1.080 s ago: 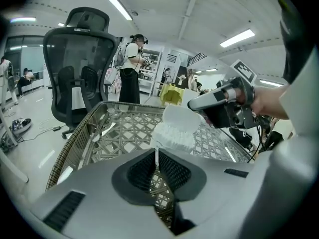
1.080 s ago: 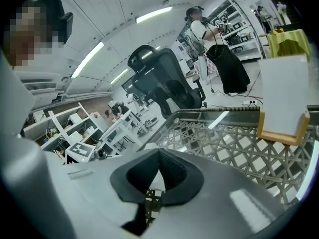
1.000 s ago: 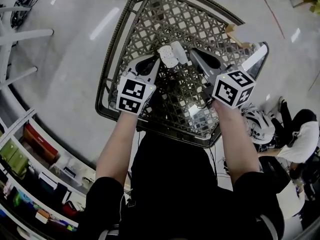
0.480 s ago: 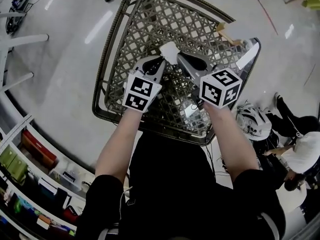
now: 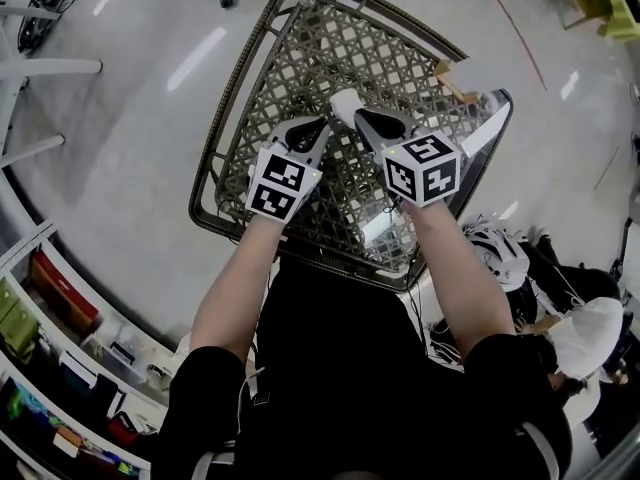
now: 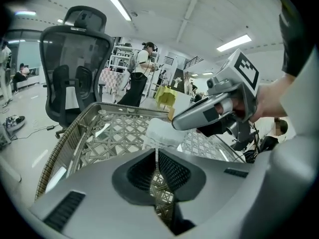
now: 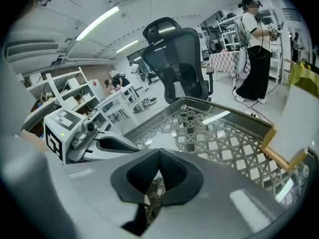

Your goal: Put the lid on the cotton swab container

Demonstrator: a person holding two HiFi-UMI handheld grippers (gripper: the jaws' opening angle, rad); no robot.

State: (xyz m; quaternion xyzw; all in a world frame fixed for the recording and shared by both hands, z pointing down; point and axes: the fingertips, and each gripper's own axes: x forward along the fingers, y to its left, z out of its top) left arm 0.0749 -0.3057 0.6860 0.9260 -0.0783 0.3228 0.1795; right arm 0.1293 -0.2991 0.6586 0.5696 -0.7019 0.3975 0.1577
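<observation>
Step in hand looks like seating the lid. The cotton swab container [image 5: 345, 101] sits on the lattice table [image 5: 318, 46] just ahead of both sets of tips, slightly nearer the right ones. It reads as a single pale frosted block, and I cannot tell from any view whether the lid is fully down or where its seam is. Left tongs [image 5: 316, 128] are pressed together with nothing between them, tips aimed at the near left side of the container and close to it, contact unclear. Right tongs [image 5: 363, 118] are also pressed together and empty, tips right at the container's near right edge, apparently touching it. To do this well, my call is to use the closed tips as pushers. One set should brace the body from the side so the light box does not skid on the smooth top. The other should come onto the top face and press straight down, near the middle or working along the edges. Keep force low and vertical, since a slanted push probably tips the box or pops the lid askew. Check that the lid edge sits even all round before backing off. Pose: both forearms reach forward from the body, roughly parallel, converging a little so the two tips sit close together. Both tongs are angled forward and down toward the table, marker cubes facing up toward the head camera. The left forearm [image 5: 235, 288] is a bit more extended than the right forearm [image 5: 455, 283].
</observation>
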